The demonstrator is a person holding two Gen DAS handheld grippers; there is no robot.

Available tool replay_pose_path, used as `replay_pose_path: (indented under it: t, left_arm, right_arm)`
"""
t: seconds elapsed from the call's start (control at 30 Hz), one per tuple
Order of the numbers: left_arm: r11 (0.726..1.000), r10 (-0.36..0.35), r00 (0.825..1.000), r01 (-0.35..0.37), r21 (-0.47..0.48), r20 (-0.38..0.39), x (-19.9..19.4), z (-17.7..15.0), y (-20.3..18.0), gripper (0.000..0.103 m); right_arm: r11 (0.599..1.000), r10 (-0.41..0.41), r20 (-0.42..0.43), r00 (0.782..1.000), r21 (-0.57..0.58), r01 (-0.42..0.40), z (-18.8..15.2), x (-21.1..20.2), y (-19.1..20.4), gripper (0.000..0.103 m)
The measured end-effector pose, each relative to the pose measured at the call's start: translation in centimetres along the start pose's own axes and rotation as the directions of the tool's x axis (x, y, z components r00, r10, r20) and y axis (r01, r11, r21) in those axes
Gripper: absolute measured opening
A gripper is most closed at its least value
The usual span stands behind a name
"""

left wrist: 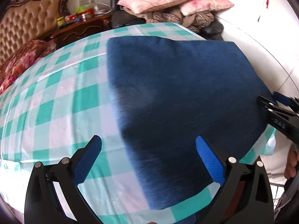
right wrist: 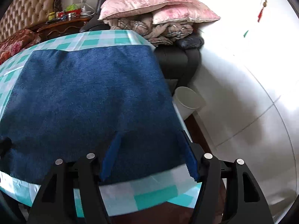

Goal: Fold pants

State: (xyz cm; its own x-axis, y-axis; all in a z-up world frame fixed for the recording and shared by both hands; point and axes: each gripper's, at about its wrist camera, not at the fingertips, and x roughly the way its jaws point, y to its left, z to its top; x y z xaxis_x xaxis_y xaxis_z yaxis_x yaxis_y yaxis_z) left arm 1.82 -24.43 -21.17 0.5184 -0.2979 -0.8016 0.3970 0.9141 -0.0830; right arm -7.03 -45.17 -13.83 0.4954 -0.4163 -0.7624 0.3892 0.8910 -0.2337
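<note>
The dark blue pants lie flat in a folded block on the right part of a table with a green and white checked cloth. They also fill the right wrist view. My left gripper is open and empty above the pants' near left edge. My right gripper is open and empty over the pants' near right corner; it shows at the right edge of the left wrist view.
The checked cloth ends close in front of both grippers. Pink pillows lie on a dark sofa behind the table. A white bin stands on the floor to the right. A bed headboard and cluttered nightstand are at the back left.
</note>
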Motion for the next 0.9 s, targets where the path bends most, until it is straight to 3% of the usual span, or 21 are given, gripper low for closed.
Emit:
replay_pose_path:
  t: [0.13, 0.3, 0.57, 0.9]
  left_arm:
    - [1.000, 0.003, 0.998, -0.003, 0.000, 0.055, -2.1, 0.2, 0.4, 0.101]
    - [0.997, -0.072, 0.993, 0.070, 0.023, 0.098, -4.9, 0.4, -0.9, 0.101]
    - [0.998, -0.068, 0.986, 0.066, 0.016, 0.155, -7.5, 0.4, -2.4, 0.101]
    - [0.995, -0.090, 0.981, 0.083, 0.047, 0.172, -8.9, 0.8, -4.1, 0.101]
  right_arm:
    - [0.999, -0.023, -0.006, 1.000, 0.045, 0.024, -0.6, -1.1, -1.5, 0.069]
    - [0.996, -0.020, 0.026, 0.999, 0.083, 0.017, -1.5, -4.5, -2.7, 0.069]
    - [0.991, 0.010, 0.081, 0.997, 0.130, -0.020, -2.2, -9.1, -3.5, 0.071]
    - [0.990, 0.017, 0.096, 0.995, 0.141, -0.030, -1.9, -10.1, -3.5, 0.071]
